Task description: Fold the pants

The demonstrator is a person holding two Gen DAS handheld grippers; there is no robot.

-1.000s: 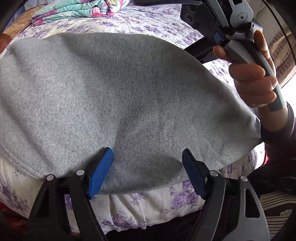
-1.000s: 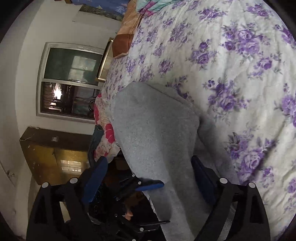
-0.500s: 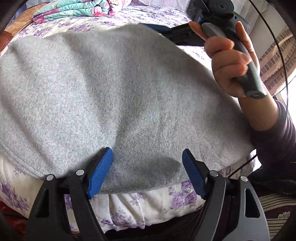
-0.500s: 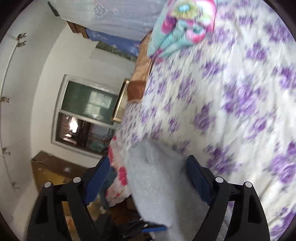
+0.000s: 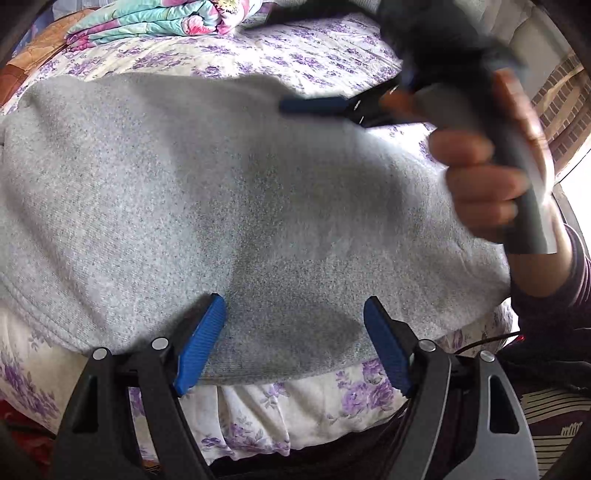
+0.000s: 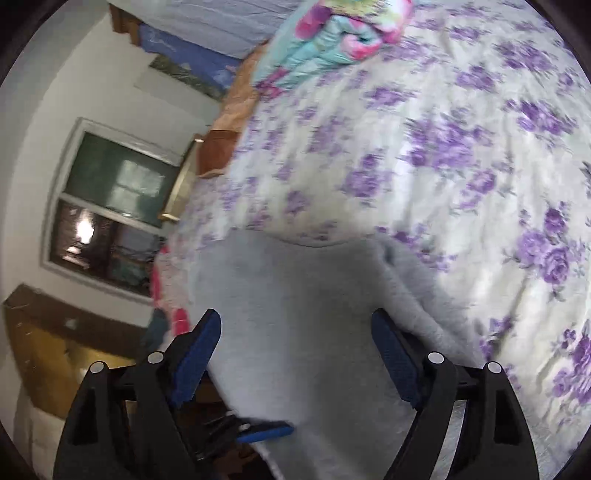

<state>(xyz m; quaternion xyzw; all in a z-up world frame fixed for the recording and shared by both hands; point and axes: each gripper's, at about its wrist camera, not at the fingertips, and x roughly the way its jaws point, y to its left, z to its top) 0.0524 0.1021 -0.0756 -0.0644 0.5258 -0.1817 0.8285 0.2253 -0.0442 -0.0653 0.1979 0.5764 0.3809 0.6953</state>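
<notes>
The grey fleece pants (image 5: 221, 192) lie spread flat on the floral bedspread (image 5: 303, 44), their near edge at the bed's front. My left gripper (image 5: 293, 332) is open, its blue pads over the pants' near edge, empty. My right gripper (image 6: 295, 343) is open, turned on its side over the pants' right part (image 6: 295, 314); it shows blurred in the left wrist view, one blue finger (image 5: 314, 107) above the cloth's far right edge. A blue pad of the left gripper (image 6: 266, 432) shows low in the right wrist view.
A folded pink and teal quilt (image 5: 155, 18) lies at the far end of the bed, also in the right wrist view (image 6: 332, 33). A window (image 6: 110, 206) and a wooden cabinet (image 6: 48, 350) stand beyond the bed's left side. The bedspread's front drape (image 5: 277, 417) hangs below the pants.
My right gripper has swung in over the pants from the right, moving toward the left along the far edge. My left gripper and the pants have stayed put.
</notes>
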